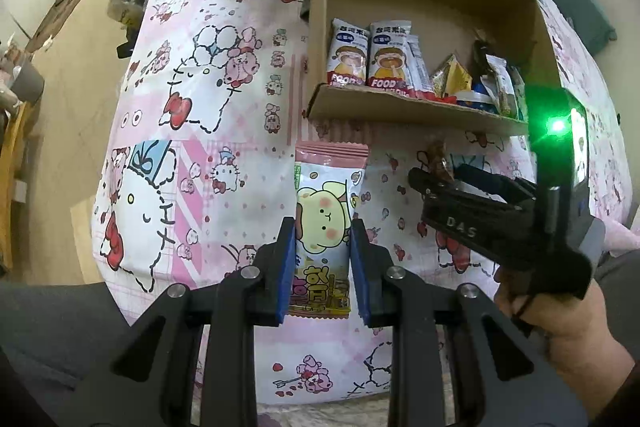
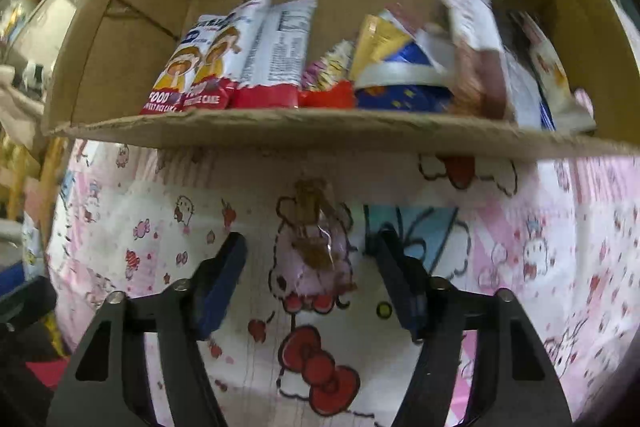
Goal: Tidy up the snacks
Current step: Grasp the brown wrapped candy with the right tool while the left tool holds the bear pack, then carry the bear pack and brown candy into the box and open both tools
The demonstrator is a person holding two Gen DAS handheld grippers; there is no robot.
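The left claw (image 1: 323, 259) is pinching a flat pink-and-white foil snack packet printed with a yellow cartoon dog (image 1: 326, 223), its blue pads (image 1: 286, 267) pressing on the two long edges at the lower half. The packet is probably light, thin and pliable, with a slick film surface; a grip across the width near mid-length is likely holding best, and hard squeezing risks crushing the contents. The crimped pink top seal is pointing toward the open brown cardboard box (image 1: 404, 111), just short of its front lip.

The right claw (image 2: 310, 279) is standing spread, holding nothing, with a small clear-wrapped brown candy (image 2: 316, 239) lying between its fingers on the pink cartoon-print cloth (image 2: 180, 227). This candy is probably light and crinkly, slipping easily; taking it across the body, not the twisted wrapper ends, appears safest. It is lying just in front of the box lip.

Inside the box, red-and-white rice cake packets (image 2: 192, 67) are standing upright at its left, with mixed packets to its right.
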